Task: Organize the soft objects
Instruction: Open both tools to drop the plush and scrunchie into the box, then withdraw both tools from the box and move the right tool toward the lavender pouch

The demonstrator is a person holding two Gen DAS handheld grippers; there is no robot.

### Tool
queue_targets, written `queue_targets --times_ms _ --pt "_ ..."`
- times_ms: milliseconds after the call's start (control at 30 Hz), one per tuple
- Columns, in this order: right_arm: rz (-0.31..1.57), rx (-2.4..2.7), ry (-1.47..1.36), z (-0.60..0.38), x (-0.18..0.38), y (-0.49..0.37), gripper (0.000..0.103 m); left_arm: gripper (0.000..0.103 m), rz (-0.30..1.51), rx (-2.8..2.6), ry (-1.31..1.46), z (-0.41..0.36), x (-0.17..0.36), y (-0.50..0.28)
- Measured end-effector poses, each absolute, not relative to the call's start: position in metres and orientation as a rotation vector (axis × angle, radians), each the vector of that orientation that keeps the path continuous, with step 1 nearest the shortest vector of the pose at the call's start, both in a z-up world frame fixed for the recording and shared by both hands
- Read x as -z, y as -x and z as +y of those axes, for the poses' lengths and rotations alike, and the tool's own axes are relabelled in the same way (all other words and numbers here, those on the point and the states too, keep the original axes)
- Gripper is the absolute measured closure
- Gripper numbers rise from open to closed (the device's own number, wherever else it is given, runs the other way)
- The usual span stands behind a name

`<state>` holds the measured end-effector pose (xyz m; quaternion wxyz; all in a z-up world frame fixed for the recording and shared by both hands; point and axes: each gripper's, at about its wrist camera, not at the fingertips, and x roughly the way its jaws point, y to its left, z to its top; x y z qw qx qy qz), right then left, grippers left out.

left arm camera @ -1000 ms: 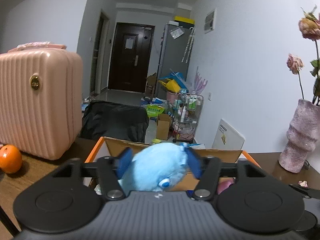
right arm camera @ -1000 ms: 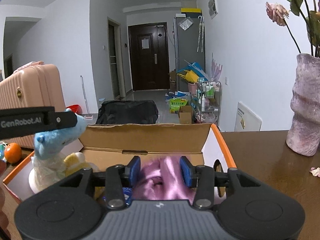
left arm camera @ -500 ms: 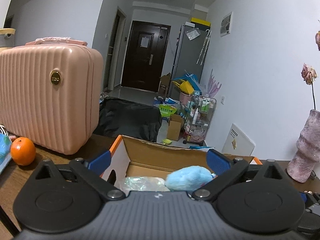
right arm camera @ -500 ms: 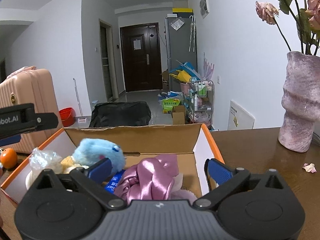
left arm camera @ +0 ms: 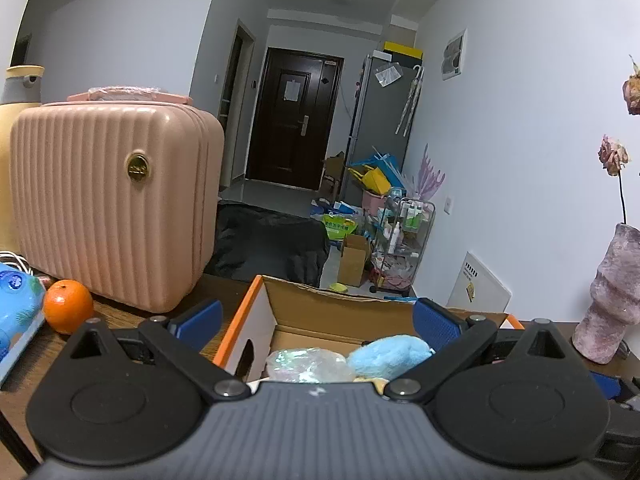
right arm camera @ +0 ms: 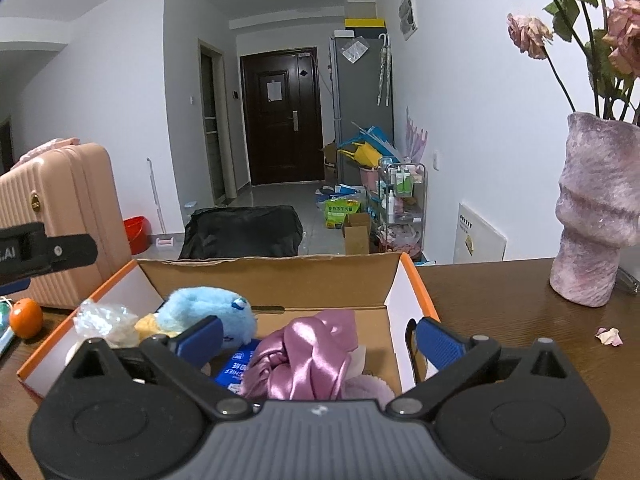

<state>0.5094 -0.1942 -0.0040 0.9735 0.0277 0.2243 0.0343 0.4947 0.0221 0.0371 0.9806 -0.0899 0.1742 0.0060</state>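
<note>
Beyond the brown table (right arm camera: 500, 300) runs a cluttered hallway. Both grippers have just sprung their jaws wide and grip nothing. The right gripper (right arm camera: 318, 338) hangs over the cardboard box (right arm camera: 280, 276), with the pink satin cloth (right arm camera: 304, 356) at its 6 o'clock. The blue plush toy (right arm camera: 208, 312) lies at 10 o'clock, nearer the left gripper (left arm camera: 318, 326), beside a crinkly plastic bag (left arm camera: 306, 364).

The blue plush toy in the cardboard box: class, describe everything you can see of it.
The blue plush toy is fluffy, light blue, with a small stitched eye showing. It lies on its side in the left part of the open cardboard box, resting against a yellow soft item and a crinkled clear wrapper. The pink satin cloth lies to its right. No gripper touches it.
</note>
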Motion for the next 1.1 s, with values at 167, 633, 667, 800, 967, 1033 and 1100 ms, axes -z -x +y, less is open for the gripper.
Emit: queue_targets --times_ms 167,633,667,800,967,1033,1100 --pt "0.443 -0.075 -0.047 -0.194 -0.002 -0.495 0.0 0.0 0.35 -0.013 0.177 0.027 -0.038 -0.484" --pt "0.42 -0.086 -0.021 -0.204 -0.011 -0.458 0.0 0.0 0.372 -0.008 0.166 0.038 -0.032 -0.455" --pt "0.419 -0.086 -0.018 -0.205 -0.011 -0.455 0.0 0.0 0.374 -0.008 0.165 0.039 -0.032 -0.453" --pt "0.421 -0.087 -0.006 -0.21 -0.009 -0.441 0.0 0.0 0.383 -0.008 0.16 0.037 -0.03 -0.442" --pt "0.424 -0.086 -0.001 -0.216 -0.004 -0.422 0.0 0.0 0.397 -0.004 0.155 0.035 -0.027 -0.428" --pt "0.424 -0.084 0.002 -0.219 -0.003 -0.414 0.0 0.0 0.401 0.0 0.151 0.033 -0.025 -0.421" --pt "0.424 -0.082 0.003 -0.221 -0.002 -0.405 0.0 0.0 0.406 0.002 0.148 0.031 -0.024 -0.414"
